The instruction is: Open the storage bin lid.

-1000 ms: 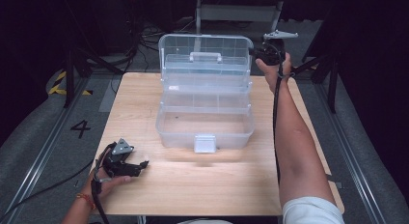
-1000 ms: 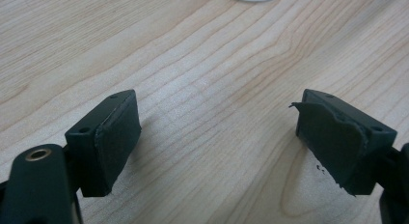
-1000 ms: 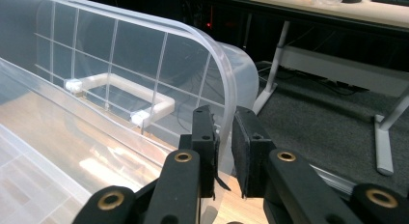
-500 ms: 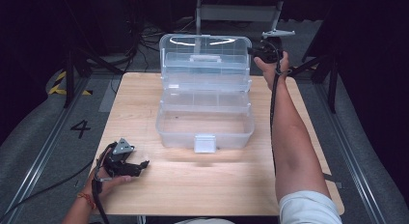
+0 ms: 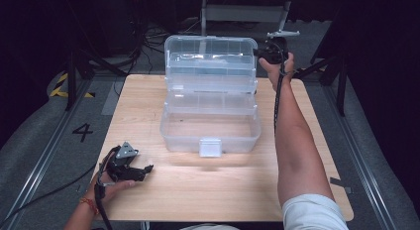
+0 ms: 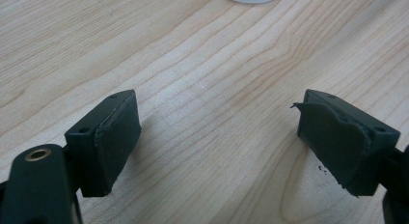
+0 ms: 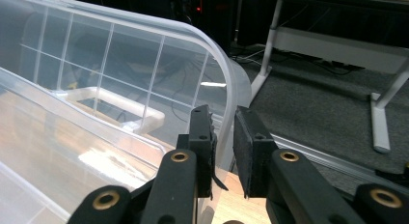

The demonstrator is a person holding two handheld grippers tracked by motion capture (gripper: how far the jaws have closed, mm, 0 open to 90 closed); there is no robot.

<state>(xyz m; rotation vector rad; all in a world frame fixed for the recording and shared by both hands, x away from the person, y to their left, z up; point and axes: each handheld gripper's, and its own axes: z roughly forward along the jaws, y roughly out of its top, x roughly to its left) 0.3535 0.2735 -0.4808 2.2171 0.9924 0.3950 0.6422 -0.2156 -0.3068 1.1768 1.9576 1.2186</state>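
At the far right corner of the raised lid (image 5: 210, 46) of the clear tiered box (image 5: 210, 106), our right tongs (image 7: 223, 137) pinch the lid's rim, the thin plastic edge caught between the two black pads with hardly any gap left. The box itself sits at the middle of the worktop (image 5: 148, 200), its trays fanned out in steps behind the deep bottom tub, whose white latch (image 5: 210, 146) faces us on the near wall. We judge the step in hand to be swinging this lid on its hinge, so we should keep the squeeze firm but not crushing: the rim is slick and curved, and the pads sit close to the corner, where they could slide off. We would do well to move the hand along the arc the hinge allows instead of pulling straight, since a sideways tug could drag the whole box across the wood or twist the linked trays. Whether the trays follow smoothly we cannot tell from here, so a slow pace is wise. Near the box's front left, well apart from it, our left tongs (image 5: 143, 170) rest low over the bare wood, spread wide and grasping nothing; they are free to steady the tub's near wall if the box starts to shift.
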